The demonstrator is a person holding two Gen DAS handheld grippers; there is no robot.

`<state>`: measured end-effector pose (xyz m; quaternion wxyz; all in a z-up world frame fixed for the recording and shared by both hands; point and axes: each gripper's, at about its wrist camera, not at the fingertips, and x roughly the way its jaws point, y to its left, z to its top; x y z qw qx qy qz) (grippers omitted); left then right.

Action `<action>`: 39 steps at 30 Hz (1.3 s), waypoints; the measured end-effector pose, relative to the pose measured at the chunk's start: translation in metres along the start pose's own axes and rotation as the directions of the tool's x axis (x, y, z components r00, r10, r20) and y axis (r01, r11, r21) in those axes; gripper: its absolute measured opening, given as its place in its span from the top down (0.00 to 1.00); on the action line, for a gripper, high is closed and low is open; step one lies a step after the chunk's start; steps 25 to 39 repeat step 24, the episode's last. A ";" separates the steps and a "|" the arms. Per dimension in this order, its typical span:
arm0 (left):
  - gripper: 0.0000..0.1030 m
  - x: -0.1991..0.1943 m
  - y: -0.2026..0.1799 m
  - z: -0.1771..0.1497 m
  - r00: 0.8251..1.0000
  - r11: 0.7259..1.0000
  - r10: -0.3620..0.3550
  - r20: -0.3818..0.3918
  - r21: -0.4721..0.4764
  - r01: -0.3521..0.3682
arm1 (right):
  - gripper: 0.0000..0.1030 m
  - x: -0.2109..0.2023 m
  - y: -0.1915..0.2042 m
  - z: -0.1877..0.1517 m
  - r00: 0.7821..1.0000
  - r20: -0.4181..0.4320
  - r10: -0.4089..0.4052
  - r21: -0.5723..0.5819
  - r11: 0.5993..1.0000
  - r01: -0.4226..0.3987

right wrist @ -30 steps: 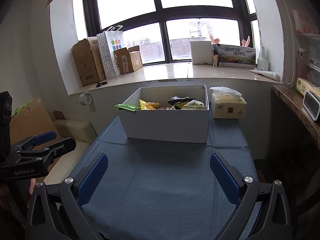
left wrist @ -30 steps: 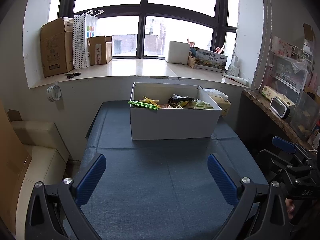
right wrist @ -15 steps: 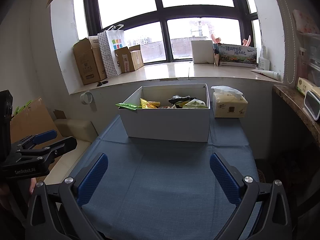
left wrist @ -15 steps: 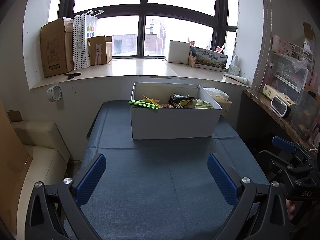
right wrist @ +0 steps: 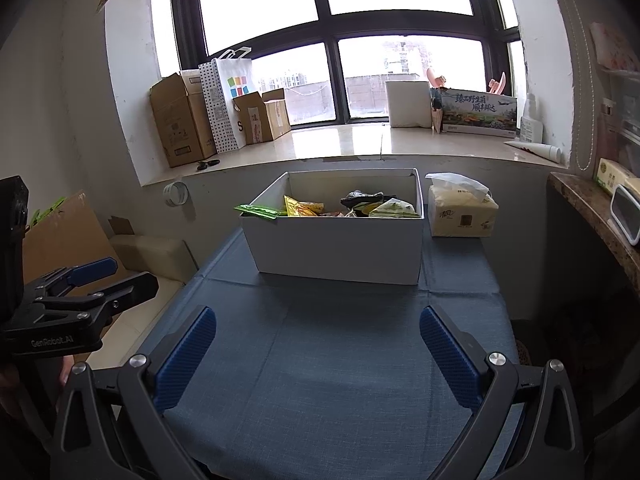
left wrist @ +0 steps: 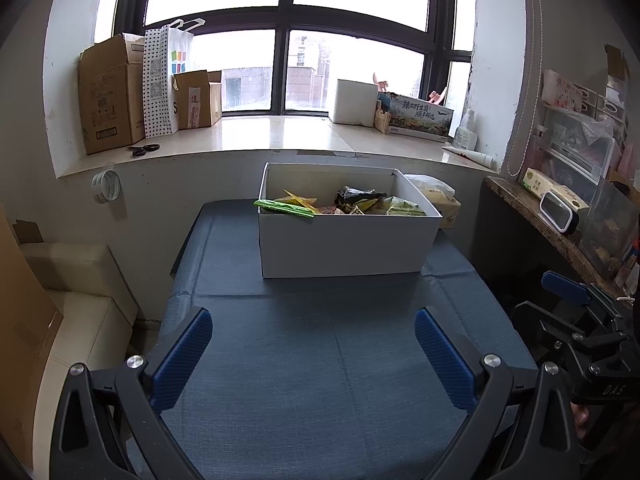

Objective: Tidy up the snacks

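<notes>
A white box (left wrist: pixel 344 244) (right wrist: pixel 336 248) stands at the far end of the blue-clothed table (left wrist: pixel 320 360) (right wrist: pixel 340 360). Several snack packets lie inside it. A green packet (left wrist: pixel 285 208) (right wrist: pixel 258 211) hangs over the box's left rim, beside a yellow packet (right wrist: pixel 302 207) and a dark packet (left wrist: pixel 356 195) (right wrist: pixel 362 199). My left gripper (left wrist: pixel 312 354) is open and empty above the near part of the table. My right gripper (right wrist: pixel 318 354) is also open and empty, well short of the box. Each gripper shows at the edge of the other's view.
A tissue pack (right wrist: pixel 462 214) sits just right of the box. Cardboard boxes (left wrist: pixel 110 94) and a dotted paper bag (left wrist: pixel 162 80) stand on the window sill (left wrist: pixel 276 136). A cluttered side shelf (left wrist: pixel 560 216) runs along the right. Cardboard and a beige cushion (left wrist: pixel 76 268) lie left of the table.
Both views have shifted only slightly; the box sits a touch lower and closer in them. Both grippers stay open and empty.
</notes>
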<state>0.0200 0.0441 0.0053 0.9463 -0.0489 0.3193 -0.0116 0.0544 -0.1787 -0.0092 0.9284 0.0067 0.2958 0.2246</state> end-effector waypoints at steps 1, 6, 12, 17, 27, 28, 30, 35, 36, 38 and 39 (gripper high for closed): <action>0.00 0.000 0.000 0.000 1.000 1.000 0.002 0.001 0.001 -0.002 | 0.00 0.000 0.000 0.000 1.000 0.000 0.000 0.000 1.000 0.000; 0.00 0.000 -0.001 0.000 1.000 1.000 0.004 -0.001 0.004 -0.004 | 0.00 0.000 0.000 0.000 1.000 -0.001 0.002 -0.001 1.000 -0.002; 0.00 0.000 0.000 0.000 1.000 1.000 0.001 -0.003 0.001 -0.001 | 0.00 -0.001 0.000 0.001 1.000 0.001 0.003 0.000 1.000 -0.003; 0.00 0.001 0.000 0.000 1.000 1.000 0.002 -0.004 -0.002 -0.002 | 0.00 -0.001 0.000 0.000 1.000 0.000 0.003 0.001 1.000 -0.003; 0.00 -0.001 -0.003 0.000 1.000 1.000 -0.019 0.005 0.002 0.019 | 0.00 0.000 -0.001 -0.001 1.000 -0.006 0.005 0.002 1.000 -0.005; 0.00 -0.001 -0.003 0.000 1.000 1.000 -0.019 0.005 0.002 0.019 | 0.00 0.000 -0.001 -0.001 1.000 -0.006 0.005 0.002 1.000 -0.005; 0.00 -0.001 -0.003 0.000 1.000 1.000 -0.019 0.005 0.002 0.019 | 0.00 0.000 -0.001 -0.001 1.000 -0.006 0.005 0.002 1.000 -0.005; 0.00 -0.001 -0.003 0.000 1.000 1.000 -0.019 0.005 0.002 0.019 | 0.00 0.000 -0.001 -0.001 1.000 -0.006 0.005 0.002 1.000 -0.005; 0.00 -0.001 -0.003 0.000 1.000 1.000 -0.019 0.005 0.002 0.019 | 0.00 0.000 -0.001 -0.001 1.000 -0.006 0.005 0.002 1.000 -0.005; 0.00 -0.001 -0.003 0.000 1.000 1.000 -0.019 0.005 0.002 0.019 | 0.00 0.000 -0.001 -0.001 1.000 -0.006 0.005 0.002 1.000 -0.005; 0.00 -0.001 -0.003 0.000 1.000 1.000 -0.019 0.005 0.002 0.019 | 0.00 0.000 -0.001 -0.001 1.000 -0.006 0.005 0.002 1.000 -0.005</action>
